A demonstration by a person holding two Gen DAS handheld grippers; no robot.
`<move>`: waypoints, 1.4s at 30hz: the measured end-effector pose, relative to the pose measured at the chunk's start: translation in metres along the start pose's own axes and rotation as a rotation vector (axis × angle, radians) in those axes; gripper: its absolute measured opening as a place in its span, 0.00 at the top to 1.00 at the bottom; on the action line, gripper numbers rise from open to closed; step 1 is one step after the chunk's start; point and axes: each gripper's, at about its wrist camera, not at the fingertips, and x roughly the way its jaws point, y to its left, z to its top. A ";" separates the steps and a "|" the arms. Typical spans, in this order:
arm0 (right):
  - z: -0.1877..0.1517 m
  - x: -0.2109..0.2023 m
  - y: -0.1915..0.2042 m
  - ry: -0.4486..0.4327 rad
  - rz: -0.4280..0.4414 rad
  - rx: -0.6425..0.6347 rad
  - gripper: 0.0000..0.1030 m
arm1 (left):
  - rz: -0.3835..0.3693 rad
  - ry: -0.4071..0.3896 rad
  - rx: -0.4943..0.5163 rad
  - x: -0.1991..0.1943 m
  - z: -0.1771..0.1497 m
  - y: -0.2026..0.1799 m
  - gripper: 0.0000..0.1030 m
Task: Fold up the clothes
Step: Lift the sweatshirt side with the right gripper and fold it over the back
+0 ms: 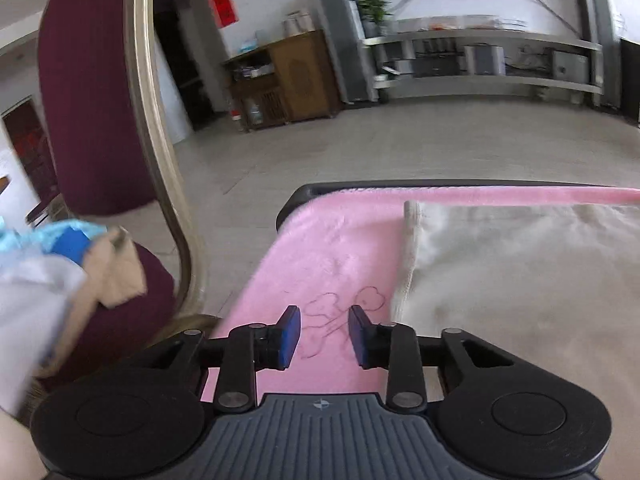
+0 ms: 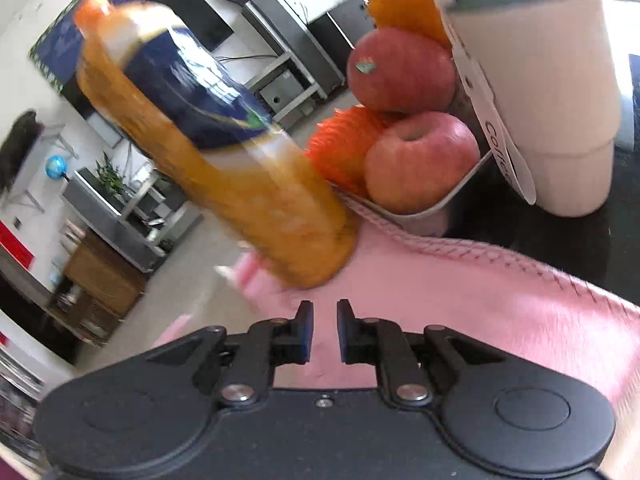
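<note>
1. Nearest, the left tool (image 1: 324, 334) stands partly open and empty over the pink blanket (image 1: 320, 248).
2. Beside it, the right tool (image 2: 325, 330) is slightly parted, holding nothing.
3. Farther right lies the folded beige garment (image 1: 520, 280), flat on the blanket-covered bench (image 1: 296, 196).

Both tools are matt black plastic. The left gripper (image 1: 324, 334) has blue-faced fingers (image 1: 289, 338), silver screw heads on its linkage arms, two round black discs and a ribbed grey plate. The right gripper (image 2: 323, 330) looks alike, with a small centre screw.
</note>
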 end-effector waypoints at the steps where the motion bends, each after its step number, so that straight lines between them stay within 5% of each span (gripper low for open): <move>1: 0.003 -0.014 0.007 0.012 0.023 0.009 0.85 | -0.021 0.008 0.010 -0.015 -0.001 0.010 0.67; 8: -0.022 -0.125 0.052 0.078 0.175 -0.074 0.74 | -0.204 0.080 0.067 -0.108 -0.051 0.066 0.64; 13: -0.061 -0.207 0.033 0.118 0.251 -0.145 0.66 | -0.323 0.139 -0.086 -0.139 -0.123 0.101 0.65; 17: -0.095 -0.205 0.013 0.245 0.126 -0.150 0.63 | -0.375 0.243 -0.222 -0.136 -0.144 0.101 0.67; 21: -0.103 -0.182 0.005 0.317 0.040 -0.134 0.85 | -0.361 0.161 -0.163 -0.143 -0.142 0.078 0.69; 29: -0.128 -0.155 0.007 0.527 0.061 -0.121 0.85 | -0.375 0.181 0.049 -0.141 -0.160 0.019 0.68; 31: -0.133 -0.151 0.011 0.530 0.022 -0.180 0.84 | -0.333 0.174 0.115 -0.140 -0.167 0.013 0.57; 38: -0.140 -0.179 0.007 0.562 -0.076 -0.285 0.97 | -0.346 0.256 0.159 -0.158 -0.182 0.040 0.57; 42: -0.147 -0.214 -0.007 0.523 -0.130 -0.306 0.90 | -0.412 0.247 0.129 -0.181 -0.200 0.055 0.71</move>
